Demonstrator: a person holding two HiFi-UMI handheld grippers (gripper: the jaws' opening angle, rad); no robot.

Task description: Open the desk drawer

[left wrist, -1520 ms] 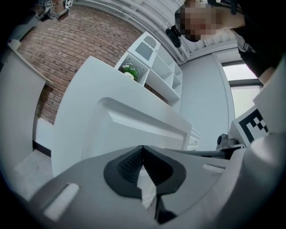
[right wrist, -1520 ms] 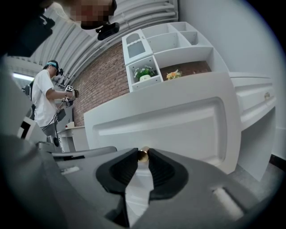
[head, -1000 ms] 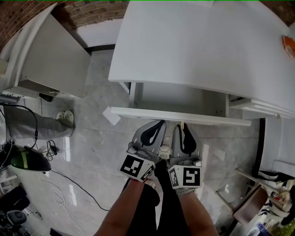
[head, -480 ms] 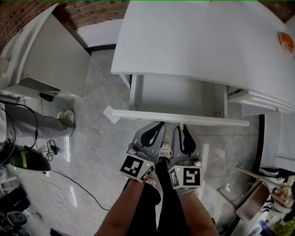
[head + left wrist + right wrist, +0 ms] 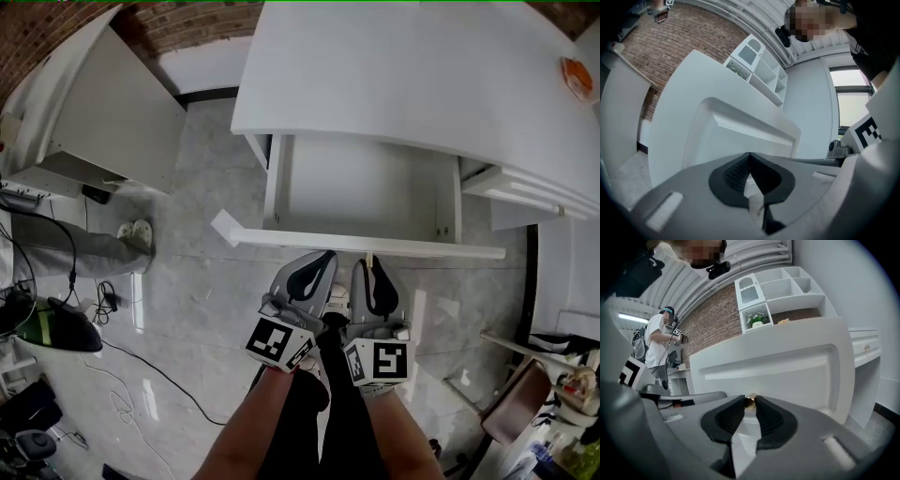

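Above glossy floor [image 5: 197,281], right tongs [image 5: 372,260] pinch drawer's [image 5: 422,247] round brass knob [image 5: 750,401].

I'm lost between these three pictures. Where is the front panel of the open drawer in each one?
Head view: the drawer front is a thin white strip across the middle.
Left gripper view: the drawer front fills the centre, tilted.
Right gripper view: the drawer front fills the centre, its gold knob pinched by the right claw.
Shared landmark: the brick wall.
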